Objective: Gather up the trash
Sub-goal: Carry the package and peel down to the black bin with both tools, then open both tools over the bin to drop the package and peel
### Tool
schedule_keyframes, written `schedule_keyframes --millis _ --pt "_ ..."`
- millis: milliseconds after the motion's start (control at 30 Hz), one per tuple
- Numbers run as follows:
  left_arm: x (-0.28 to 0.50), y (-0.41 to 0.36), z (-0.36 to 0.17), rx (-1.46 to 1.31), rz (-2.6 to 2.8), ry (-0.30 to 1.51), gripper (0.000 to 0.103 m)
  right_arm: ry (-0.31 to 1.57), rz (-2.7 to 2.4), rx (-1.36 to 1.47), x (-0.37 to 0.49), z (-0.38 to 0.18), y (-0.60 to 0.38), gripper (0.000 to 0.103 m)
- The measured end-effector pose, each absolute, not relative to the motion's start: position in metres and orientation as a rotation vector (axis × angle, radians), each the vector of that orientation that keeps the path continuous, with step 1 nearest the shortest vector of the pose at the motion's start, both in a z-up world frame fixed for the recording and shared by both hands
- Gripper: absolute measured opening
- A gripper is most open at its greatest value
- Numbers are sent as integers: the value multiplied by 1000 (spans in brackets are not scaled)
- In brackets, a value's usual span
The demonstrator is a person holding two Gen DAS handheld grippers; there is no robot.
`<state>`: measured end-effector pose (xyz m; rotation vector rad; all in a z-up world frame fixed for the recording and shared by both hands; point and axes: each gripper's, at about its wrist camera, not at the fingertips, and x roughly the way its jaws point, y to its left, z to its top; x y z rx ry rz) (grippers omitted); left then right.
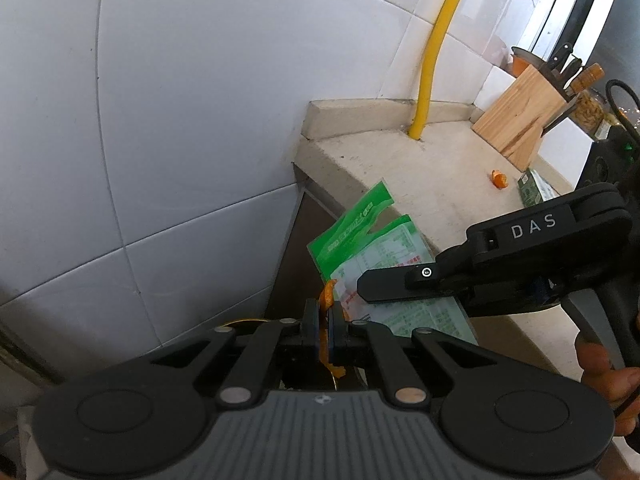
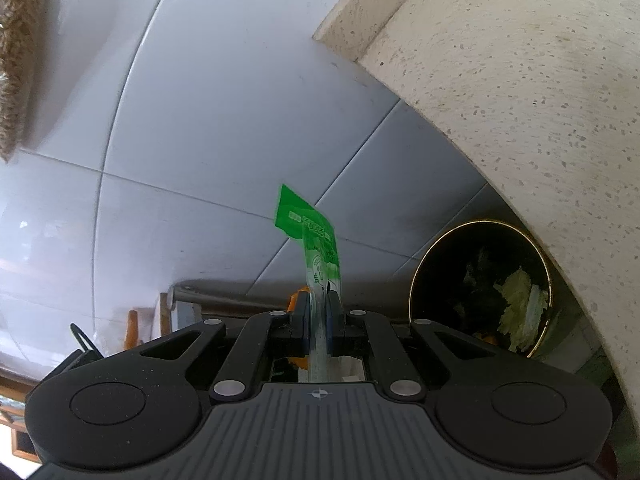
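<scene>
My left gripper [image 1: 323, 322] is shut on a strip of orange peel [image 1: 327, 298] and holds it beside the counter's end. My right gripper [image 2: 318, 312] is shut on a green and white plastic wrapper [image 2: 316, 236], seen edge-on; the wrapper [image 1: 368, 248] also shows flat in the left wrist view, with the right gripper [image 1: 362, 290] clamped on it just right of my left gripper. A black trash bin with a gold rim [image 2: 418, 264] stands below the counter and holds leafy scraps [image 2: 520, 312]. Another piece of orange peel [image 1: 498, 179] lies on the counter.
The beige stone counter [image 1: 400, 160] ends at a white tiled wall [image 1: 180, 120]. A yellow pipe [image 1: 436, 52] rises from the counter's back. A wooden knife block [image 1: 520, 116] stands at the right, with a green packet [image 1: 534, 192] near it.
</scene>
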<state>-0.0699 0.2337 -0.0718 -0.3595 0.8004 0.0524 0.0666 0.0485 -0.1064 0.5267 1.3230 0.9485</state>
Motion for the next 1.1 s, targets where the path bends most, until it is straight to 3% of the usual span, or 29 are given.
schedule_keyframes --millis 600,1000,1100 --pt "-58 242 -91 -342 115 874 2 1319 882 443 72 -124 62 15" --pt "-54 245 -99 -340 151 920 4 1323 832 403 76 -136 60 25" --pt "-54 246 -99 -348 152 918 8 1329 832 391 75 -139 60 29"
